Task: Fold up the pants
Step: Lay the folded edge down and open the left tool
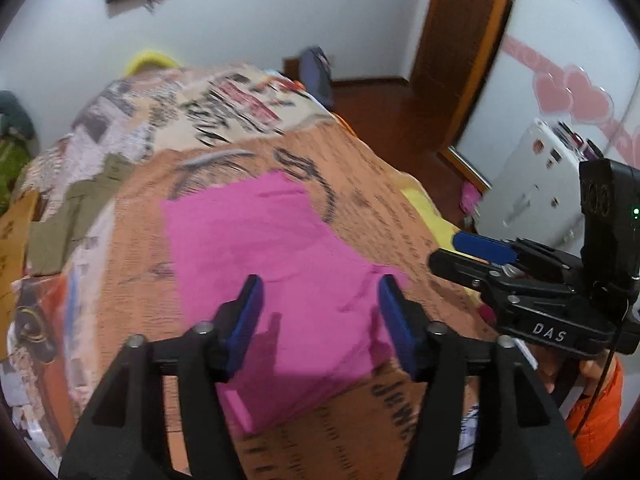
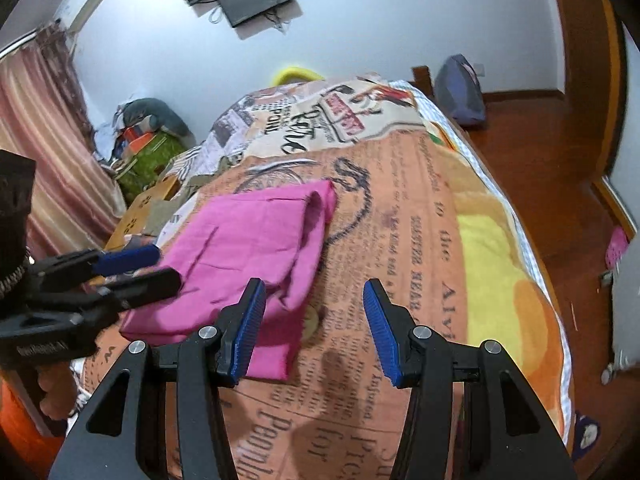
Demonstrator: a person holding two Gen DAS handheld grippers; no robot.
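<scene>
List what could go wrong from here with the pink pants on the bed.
The pink pants lie folded but loose: both the left claw and right claw are open, holding nothing. The rolled far edge could spring open. The soft printed bedspread may shift under a regrasp, skewing the fold.

We look down steeply along each gripper's fingers from close above the bed (image 1: 400,208), the left wrist view over the pink pants (image 1: 256,248) and the right wrist view just beside them, both sharing pants, bedspread and far wall (image 2: 360,20).
</scene>
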